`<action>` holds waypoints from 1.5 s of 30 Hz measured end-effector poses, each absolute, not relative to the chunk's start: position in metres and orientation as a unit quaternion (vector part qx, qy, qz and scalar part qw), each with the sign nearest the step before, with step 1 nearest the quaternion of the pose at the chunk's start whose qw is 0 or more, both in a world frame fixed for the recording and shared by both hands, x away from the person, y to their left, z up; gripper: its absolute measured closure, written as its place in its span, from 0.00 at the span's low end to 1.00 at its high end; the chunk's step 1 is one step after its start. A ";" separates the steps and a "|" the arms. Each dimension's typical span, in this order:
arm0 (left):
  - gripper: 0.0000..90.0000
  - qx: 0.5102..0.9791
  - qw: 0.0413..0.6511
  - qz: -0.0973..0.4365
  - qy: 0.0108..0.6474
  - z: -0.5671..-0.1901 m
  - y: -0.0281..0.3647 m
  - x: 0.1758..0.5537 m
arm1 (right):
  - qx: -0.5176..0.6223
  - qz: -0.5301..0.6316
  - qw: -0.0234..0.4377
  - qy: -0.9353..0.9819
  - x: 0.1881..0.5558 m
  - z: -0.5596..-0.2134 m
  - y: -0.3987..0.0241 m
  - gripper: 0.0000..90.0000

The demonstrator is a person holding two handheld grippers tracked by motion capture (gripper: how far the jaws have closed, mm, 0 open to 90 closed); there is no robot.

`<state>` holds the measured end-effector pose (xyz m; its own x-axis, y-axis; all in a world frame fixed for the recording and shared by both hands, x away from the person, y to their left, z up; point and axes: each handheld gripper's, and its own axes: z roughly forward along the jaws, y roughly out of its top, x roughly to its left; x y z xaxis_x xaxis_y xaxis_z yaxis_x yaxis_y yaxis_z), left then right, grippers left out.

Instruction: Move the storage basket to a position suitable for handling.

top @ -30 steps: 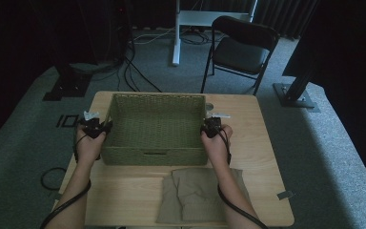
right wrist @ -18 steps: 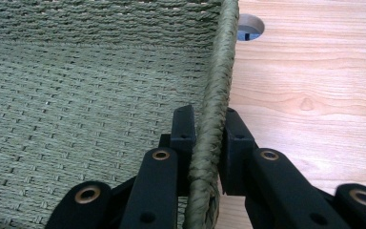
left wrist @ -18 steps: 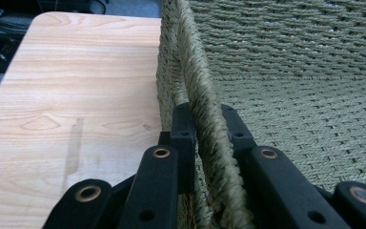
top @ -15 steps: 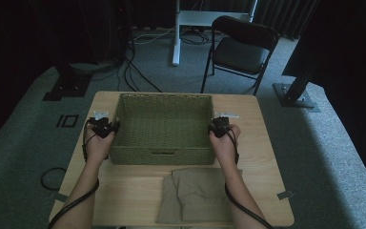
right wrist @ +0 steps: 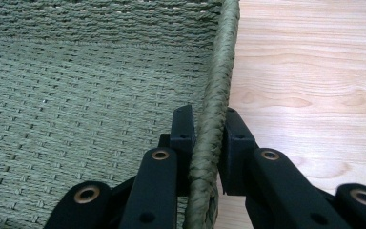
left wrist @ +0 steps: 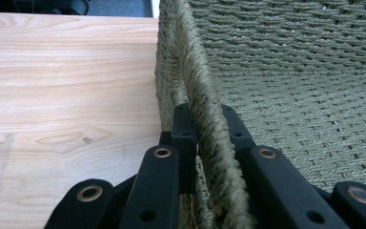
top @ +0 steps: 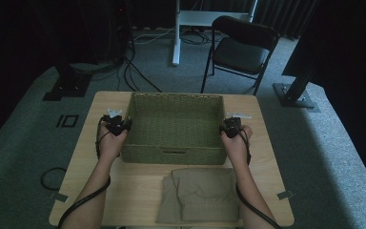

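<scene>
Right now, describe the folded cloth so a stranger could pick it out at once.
Start at the wooden table and find the green woven basket in its middle. Just nearer the person, against the table's near edge, lies the folded cloth: flat, soft and grey-brown.

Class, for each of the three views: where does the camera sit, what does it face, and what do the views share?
High view: above the table, looking down; both forearms enter below.
Left gripper view: rides the left tongs, which clamp the basket wall.
Right gripper view: rides the right tongs, clamping the opposite wall.
Shared: the woven basket.
</scene>
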<state>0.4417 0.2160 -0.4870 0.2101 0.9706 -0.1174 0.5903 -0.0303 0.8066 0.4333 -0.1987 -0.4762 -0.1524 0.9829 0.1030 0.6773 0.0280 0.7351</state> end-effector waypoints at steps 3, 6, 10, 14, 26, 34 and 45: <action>0.90 0.678 0.386 0.244 0.576 -0.487 0.208 0.444 | 0.612 0.333 0.229 0.680 0.433 -0.476 -0.208 0.87; 0.90 0.681 0.386 0.243 0.573 -0.487 0.200 0.445 | 0.614 0.333 0.229 0.678 0.433 -0.476 -0.215 0.87; 0.90 0.682 0.385 0.240 0.573 -0.486 0.190 0.447 | 0.614 0.333 0.229 0.678 0.434 -0.476 -0.226 0.87; 0.90 0.682 0.387 0.238 0.573 -0.486 0.180 0.448 | 0.615 0.332 0.229 0.678 0.435 -0.476 -0.236 0.87; 0.90 0.684 0.388 0.236 0.571 -0.486 0.155 0.452 | 0.620 0.335 0.224 0.673 0.437 -0.476 -0.262 0.87; 0.89 0.686 0.389 0.234 0.568 -0.486 0.142 0.455 | 0.620 0.331 0.225 0.675 0.440 -0.476 -0.276 0.86; 0.89 0.690 0.390 0.231 0.565 -0.486 0.123 0.460 | 0.625 0.324 0.224 0.673 0.443 -0.475 -0.295 0.85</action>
